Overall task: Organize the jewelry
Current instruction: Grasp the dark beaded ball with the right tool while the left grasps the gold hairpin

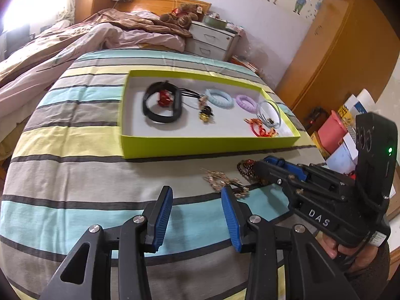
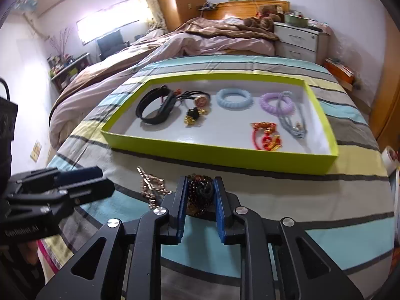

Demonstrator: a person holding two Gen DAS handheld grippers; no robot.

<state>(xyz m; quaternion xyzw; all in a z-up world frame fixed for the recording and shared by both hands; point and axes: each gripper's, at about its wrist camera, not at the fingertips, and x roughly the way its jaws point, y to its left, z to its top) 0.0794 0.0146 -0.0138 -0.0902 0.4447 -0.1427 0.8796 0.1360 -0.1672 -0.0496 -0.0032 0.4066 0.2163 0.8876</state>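
Observation:
A lime-green tray (image 1: 210,147) (image 2: 225,153) lies on the striped bedspread. It holds a black band (image 1: 162,102) (image 2: 156,107), a blue ring (image 1: 219,97) (image 2: 233,98), a purple ring (image 1: 246,102) (image 2: 276,103), a red charm (image 1: 261,128) (image 2: 267,136) and other pieces. In front of the tray lie a gold chain (image 1: 225,182) (image 2: 151,187) and a dark bead bracelet (image 1: 246,168) (image 2: 200,191). My right gripper (image 2: 200,187) (image 1: 265,165) is shut on the bead bracelet, down on the spread. My left gripper (image 1: 197,197) is open and empty, just left of the chain.
A rumpled pink and brown duvet (image 1: 75,42) covers the bed's far half. A white nightstand (image 1: 212,40) stands behind. A wooden wardrobe (image 1: 337,62) and piled boxes (image 1: 335,135) stand at the right of the bed edge.

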